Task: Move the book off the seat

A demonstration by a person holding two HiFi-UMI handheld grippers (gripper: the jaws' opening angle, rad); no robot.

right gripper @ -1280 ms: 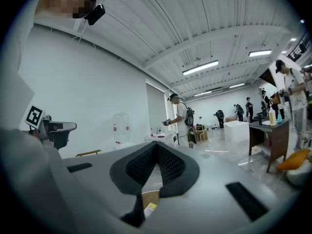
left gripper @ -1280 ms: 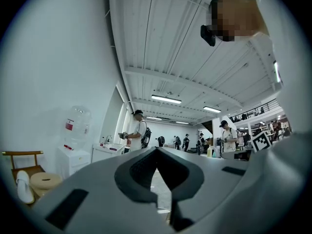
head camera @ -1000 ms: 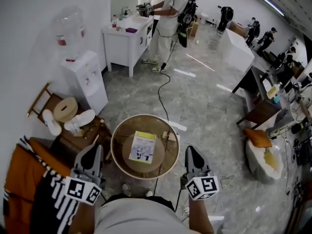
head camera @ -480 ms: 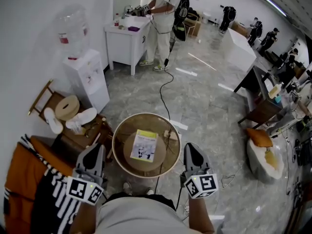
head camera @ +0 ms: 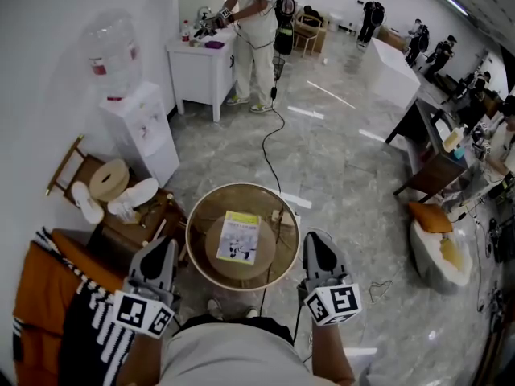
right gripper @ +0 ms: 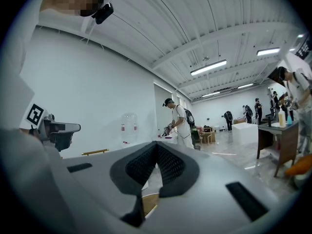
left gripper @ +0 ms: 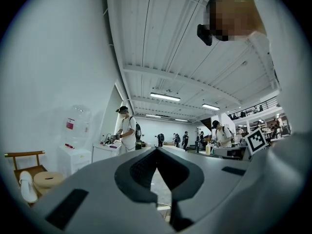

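Note:
A yellow-and-white book [head camera: 239, 236] lies flat in the middle of a round wicker seat [head camera: 199, 215], straight in front of me in the head view. My left gripper [head camera: 166, 242] is held low at the seat's left edge and my right gripper [head camera: 310, 236] at its right edge; neither touches the book. Both point forward and up. In the left gripper view the left gripper [left gripper: 156, 152] has its jaws closed tip to tip on nothing. The right gripper [right gripper: 156, 146] looks the same, shut and empty. The book shows in neither gripper view.
A water dispenser [head camera: 137, 127] and a wooden chair [head camera: 80, 175] with a roll and slippers stand to the left. A person [head camera: 253, 22] works at a white cabinet [head camera: 201, 67] ahead. A cable [head camera: 269, 147] runs over the floor to the seat. A beanbag [head camera: 434, 252] sits at the right.
The person ahead has stepped left to the white cabinet. My view has shifted slightly. Both grippers stay shut beside the seat and the book has not moved.

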